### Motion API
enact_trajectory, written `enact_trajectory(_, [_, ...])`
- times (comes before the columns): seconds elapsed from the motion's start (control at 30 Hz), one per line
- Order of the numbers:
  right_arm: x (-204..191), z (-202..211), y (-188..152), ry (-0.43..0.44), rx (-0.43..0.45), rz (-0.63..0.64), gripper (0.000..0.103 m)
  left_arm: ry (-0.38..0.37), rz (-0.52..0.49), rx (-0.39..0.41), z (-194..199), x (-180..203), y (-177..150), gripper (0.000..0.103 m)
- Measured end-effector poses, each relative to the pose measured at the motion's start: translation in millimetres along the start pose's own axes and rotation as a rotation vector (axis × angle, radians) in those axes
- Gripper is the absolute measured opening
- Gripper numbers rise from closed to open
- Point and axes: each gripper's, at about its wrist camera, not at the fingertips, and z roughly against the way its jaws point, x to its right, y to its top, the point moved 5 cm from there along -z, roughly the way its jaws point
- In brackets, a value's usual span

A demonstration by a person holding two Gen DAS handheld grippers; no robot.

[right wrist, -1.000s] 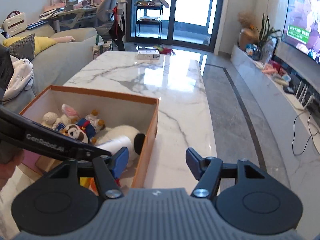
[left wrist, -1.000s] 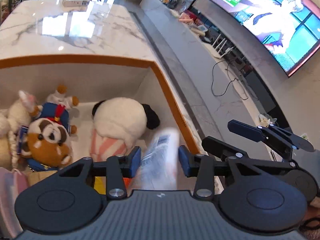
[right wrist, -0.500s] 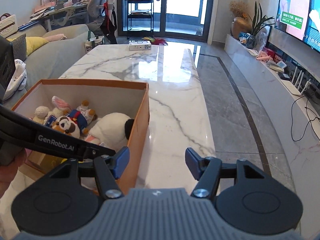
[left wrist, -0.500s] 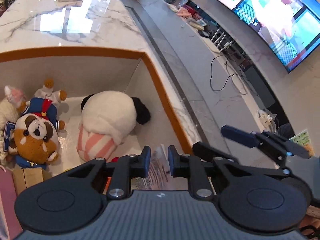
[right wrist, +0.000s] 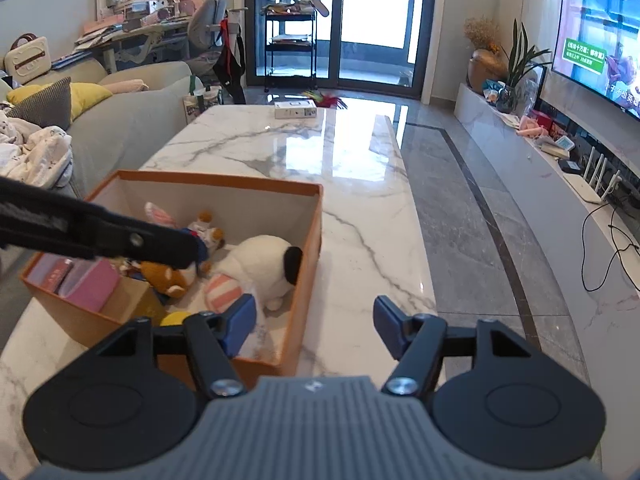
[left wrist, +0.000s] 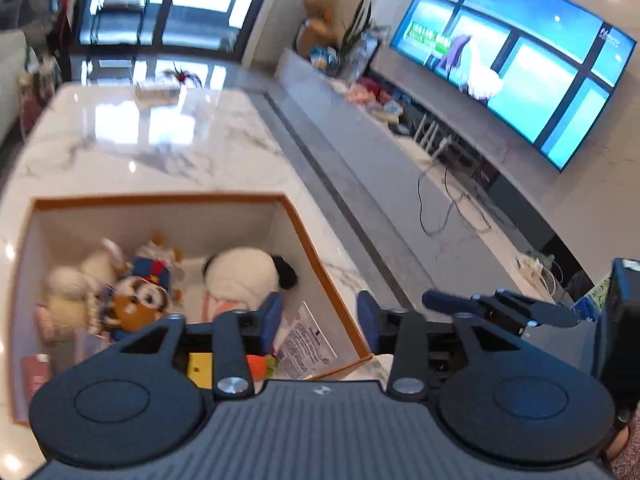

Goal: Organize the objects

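Note:
An orange-rimmed box [left wrist: 308,236] [right wrist: 316,216] stands on the marble table and holds plush toys: a white panda [left wrist: 240,276] [right wrist: 260,264], a brown raccoon [left wrist: 138,308] and others. A clear printed packet [left wrist: 306,340] lies in the box's near right corner. My left gripper [left wrist: 320,318] is open and empty above that corner. My right gripper [right wrist: 314,326] is open and empty over the box's right wall. The left gripper's arm [right wrist: 100,236] crosses the right wrist view.
A small white box [right wrist: 295,109] lies at the table's far end. A sofa [right wrist: 120,120] is left of the table. A TV [left wrist: 512,60], a low ledge with cables and a router [right wrist: 588,188] are to the right. Pink boxes [right wrist: 88,284] sit in the box's left end.
The left gripper let go of the clear packet, which now lies in the box, then opened wide and rose back. The right gripper stayed open and barely moved.

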Motion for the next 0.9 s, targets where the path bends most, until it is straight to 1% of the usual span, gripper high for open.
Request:
enact_trajectory(0.17, [-19.8,22.8,0.7,0.040,0.016,-0.013,0.072,0.086,-0.050,0.099,49.3,3.2,-1.9,0.058])
enact_trajectory(0.3, [-41.0,41.5,2.1,0.061,0.039,0.003,0.074,0.127,-0.072,0.168,82.8,2.7,-5.4,0.061])
enact_trajectory(0.37, [-50.5,50.1,2.5,0.066,0.048,0.011,0.074,0.162,-0.089,0.210,98.6,1.5,-8.5,0.065])
enact_trajectory(0.47, [-64.0,63.4,2.5,0.069,0.065,0.018,0.078,0.227,-0.108,0.267,119.9,-1.2,-13.5,0.072])
enact_trajectory(0.53, [-72.5,72.7,1.8,0.071,0.080,0.022,0.079,0.286,-0.111,0.289,132.9,-7.1,-18.4,0.078])
enact_trajectory(0.57, [-76.9,77.1,1.7,0.071,0.087,0.023,0.080,0.312,-0.109,0.298,137.8,-9.9,-20.6,0.078])
enact_trajectory(0.6, [-81.1,81.5,1.2,0.068,0.093,0.022,0.083,0.330,-0.105,0.308,143.4,-12.8,-23.5,0.078])
enact_trajectory(0.67, [-87.6,89.4,-0.1,0.065,0.107,0.019,0.086,0.353,-0.093,0.326,152.0,-19.5,-29.2,0.079])
enact_trajectory(0.73, [-93.6,97.3,-2.3,0.062,0.120,0.016,0.091,0.377,-0.069,0.344,158.8,-27.1,-37.2,0.086])
enact_trajectory(0.77, [-95.8,101.4,-3.7,0.059,0.128,0.014,0.092,0.388,-0.061,0.354,160.9,-29.9,-41.2,0.088])
enact_trajectory(0.83, [-99.4,107.7,-7.4,0.053,0.136,0.007,0.092,0.404,-0.044,0.361,161.3,-36.2,-51.1,0.089])
enact_trajectory(0.9, [-100.7,109.7,-12.4,0.047,0.132,-0.003,0.092,0.410,-0.016,0.351,158.5,-43.7,-61.8,0.090])
